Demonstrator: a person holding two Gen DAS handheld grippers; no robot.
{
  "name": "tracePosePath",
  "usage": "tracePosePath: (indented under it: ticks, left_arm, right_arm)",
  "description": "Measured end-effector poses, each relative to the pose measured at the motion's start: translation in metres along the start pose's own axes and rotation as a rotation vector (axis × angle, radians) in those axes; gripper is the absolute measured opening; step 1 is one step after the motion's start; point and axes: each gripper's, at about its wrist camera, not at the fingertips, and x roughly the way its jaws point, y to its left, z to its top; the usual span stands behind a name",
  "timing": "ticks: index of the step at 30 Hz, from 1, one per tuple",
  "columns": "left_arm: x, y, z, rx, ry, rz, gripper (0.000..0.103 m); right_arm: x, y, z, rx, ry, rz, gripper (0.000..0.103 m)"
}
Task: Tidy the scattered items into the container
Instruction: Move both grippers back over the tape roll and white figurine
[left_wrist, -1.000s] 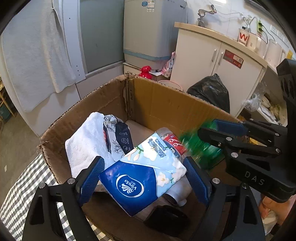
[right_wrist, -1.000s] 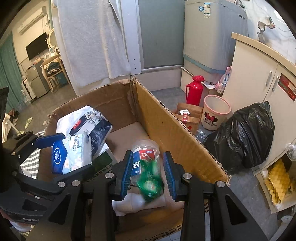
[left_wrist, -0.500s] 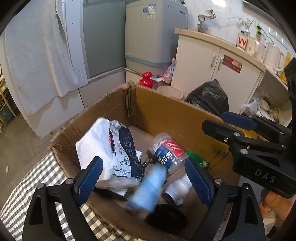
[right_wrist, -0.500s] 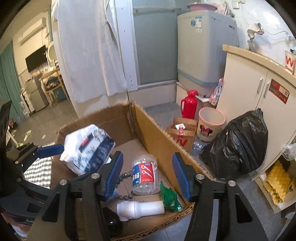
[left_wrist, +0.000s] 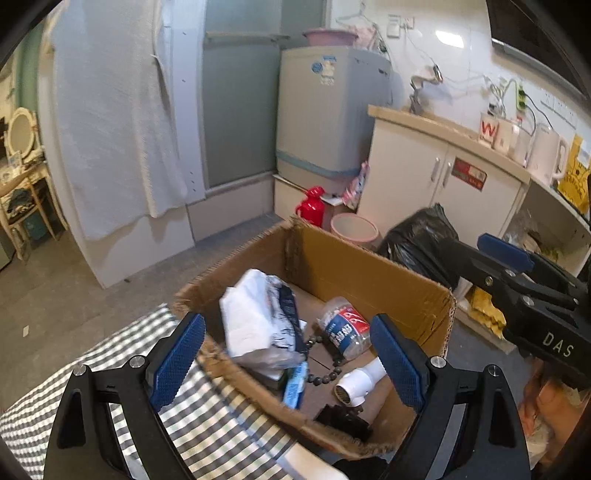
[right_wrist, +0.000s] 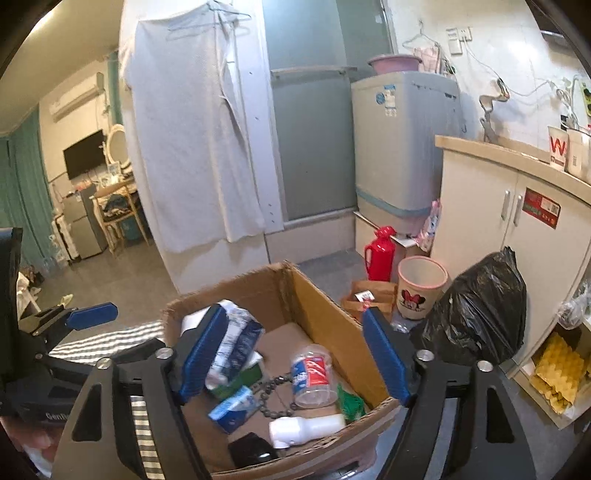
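Cardboard box (right_wrist: 334, 314): sits on a checked cloth (left_wrist: 110, 354), top open, so drops go straight in.
Contents: tissue pack (right_wrist: 236, 408), clear bottle with red-blue label (right_wrist: 312, 373), white bottle (right_wrist: 306, 428), bead string (right_wrist: 269, 393), green wrapper (right_wrist: 349, 400), a black item, white bagged bundle (left_wrist: 255, 317).
Left gripper (left_wrist: 288, 362): jaws wide apart, empty, above box.
Right gripper (right_wrist: 291, 358): jaws wide apart, empty.
Writing: "DAS" on right tool; bottle text unreadable.
Progress: looks near done.

Open cardboard box (right_wrist: 332, 310) on checked cloth, holding blue tissue pack (right_wrist: 234, 408), plastic bottle (right_wrist: 314, 373) (on its side), beads (right_wrist: 271, 391)
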Motion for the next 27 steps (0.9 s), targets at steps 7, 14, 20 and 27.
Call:
tracePosePath:
  ticks: [7, 14, 20, 27]
  left_arm:
    - [-0.063, 0.035, -0.005, -0.045, -0.106, 0.096, 0.103]
    - [-0.12, 0.077, -0.021, -0.098, -0.172, 0.229, 0.103]
    - [-0.159, 0.114, -0.047, -0.143, -0.197, 0.361, 0.103]
    - [-0.185, 0.169, -0.076, -0.267, -0.181, 0.43, 0.103]
  right_arm:
    - [-0.023, 0.044, 0.0, -0.054, -0.053, 0.052, 0.098]
    - [-0.04, 0.084, 0.001, -0.083, -0.093, 0.11, 0.103]
    - [-0.041, 0.132, -0.004, -0.137, -0.07, 0.191, 0.103]
    - [-0.041, 0.18, -0.017, -0.219, -0.035, 0.262, 0.103]
